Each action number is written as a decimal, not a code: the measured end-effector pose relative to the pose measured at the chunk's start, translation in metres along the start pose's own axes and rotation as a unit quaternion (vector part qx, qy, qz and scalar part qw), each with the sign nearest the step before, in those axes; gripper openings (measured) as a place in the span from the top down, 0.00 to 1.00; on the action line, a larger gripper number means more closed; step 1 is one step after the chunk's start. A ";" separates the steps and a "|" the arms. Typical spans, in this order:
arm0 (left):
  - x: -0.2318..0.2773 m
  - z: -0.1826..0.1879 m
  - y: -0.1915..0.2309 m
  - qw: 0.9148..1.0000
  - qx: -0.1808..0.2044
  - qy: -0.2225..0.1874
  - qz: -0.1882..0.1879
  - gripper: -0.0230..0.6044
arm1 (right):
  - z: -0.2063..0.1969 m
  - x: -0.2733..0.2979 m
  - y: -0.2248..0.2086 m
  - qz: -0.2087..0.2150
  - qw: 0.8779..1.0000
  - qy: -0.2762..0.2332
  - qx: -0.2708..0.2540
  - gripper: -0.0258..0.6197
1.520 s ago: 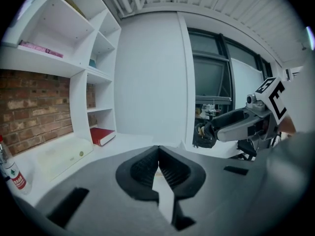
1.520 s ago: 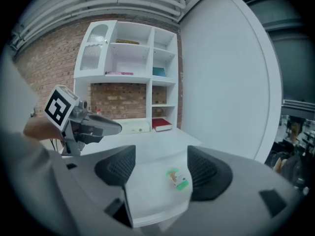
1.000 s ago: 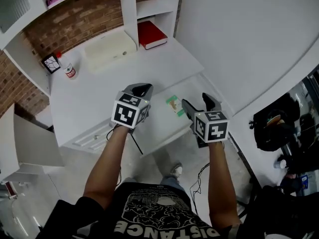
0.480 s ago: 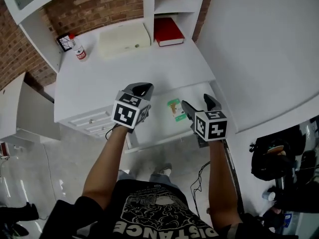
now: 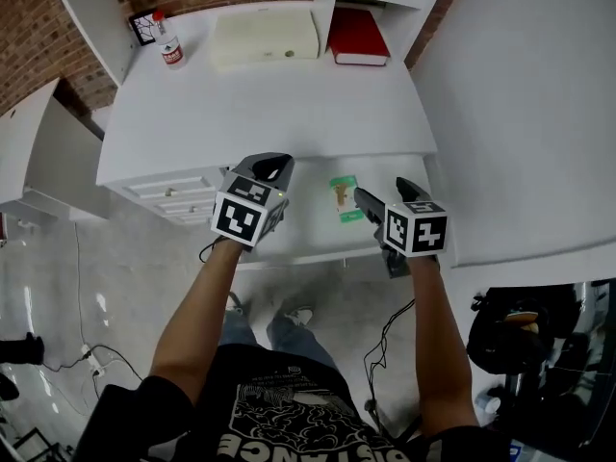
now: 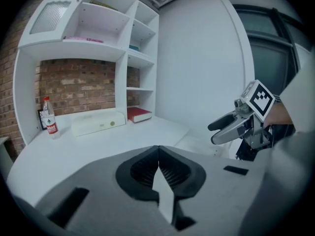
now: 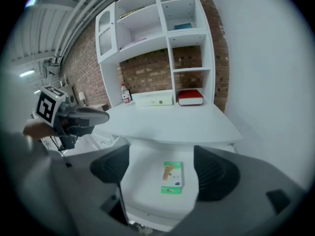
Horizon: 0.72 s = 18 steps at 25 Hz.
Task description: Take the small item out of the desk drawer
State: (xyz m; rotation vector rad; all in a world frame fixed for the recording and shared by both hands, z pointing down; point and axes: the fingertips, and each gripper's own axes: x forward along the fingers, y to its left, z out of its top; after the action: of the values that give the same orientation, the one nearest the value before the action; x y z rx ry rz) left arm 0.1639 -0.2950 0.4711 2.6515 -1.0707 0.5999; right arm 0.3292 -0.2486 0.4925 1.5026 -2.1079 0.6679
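Holding position over the bench front: person's bare forearms run up from the near edge of the head view, one claw in each hand. Left claw [image 5: 272, 169] sits above the left end of the open drawer [image 5: 298, 234], jaws fully together with nothing between them. Right claw [image 5: 388, 193] is at the drawer's right end, jaws opening and already wide apart, pads touching nothing. Task item is a small green-and-white box [image 7: 172, 177]. It lies flat on the drawer floor, right of centre, between the two claws in the head view and closer to the right one. In the right gripper view it sits ahead of and below the gap between the pads, clear of both. Drawer is pulled out toward the person from under the bench top [image 5: 269, 104]. Left of it, a stack of shut drawer fronts [image 5: 173, 195] in the bench body. Bench top is bare through the middle. Along its far edge, left to right: small dark-framed item [image 5: 144, 27], clear bottle [image 5: 170, 46] with a red cap and label, standing upright just beside it, flat cream case [image 5: 265, 37], red book [image 5: 358, 35] lying flat in the bottom cubby of the shelf unit. Behind those, brick wall [image 7: 147, 68] and white shelves [image 7: 162, 23] above, a few flat items on them, too small to identify.
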 end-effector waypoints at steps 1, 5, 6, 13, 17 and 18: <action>0.002 -0.006 0.000 1.000 -0.006 0.003 0.000 0.95 | -0.003 0.005 -0.001 0.003 1.000 0.008 -0.003 0.33; 0.015 -0.024 -0.005 1.000 -0.009 0.012 -0.006 0.95 | -0.018 0.028 -0.002 0.017 0.999 0.039 -0.017 0.32; 0.019 -0.028 -0.006 1.000 -0.008 0.012 -0.008 0.95 | -0.022 0.034 -0.002 0.020 0.998 0.048 -0.023 0.31; 0.044 -0.059 -0.011 0.999 -0.019 0.022 -0.017 0.95 | -0.058 0.078 -0.008 0.027 0.992 0.108 -0.053 0.30; 0.056 -0.078 -0.010 0.999 -0.016 0.028 -0.025 0.95 | -0.077 0.105 -0.012 0.023 0.989 0.133 -0.056 0.30; 0.059 -0.085 -0.009 0.999 -0.018 0.031 -0.025 0.95 | -0.083 0.111 -0.013 0.024 0.988 0.141 -0.055 0.29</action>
State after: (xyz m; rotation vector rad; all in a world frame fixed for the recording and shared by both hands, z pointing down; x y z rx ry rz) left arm 0.1840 -0.2950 0.5734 2.6017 -0.9871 0.6421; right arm 0.3159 -0.2808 0.6280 1.2223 -1.9363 0.7245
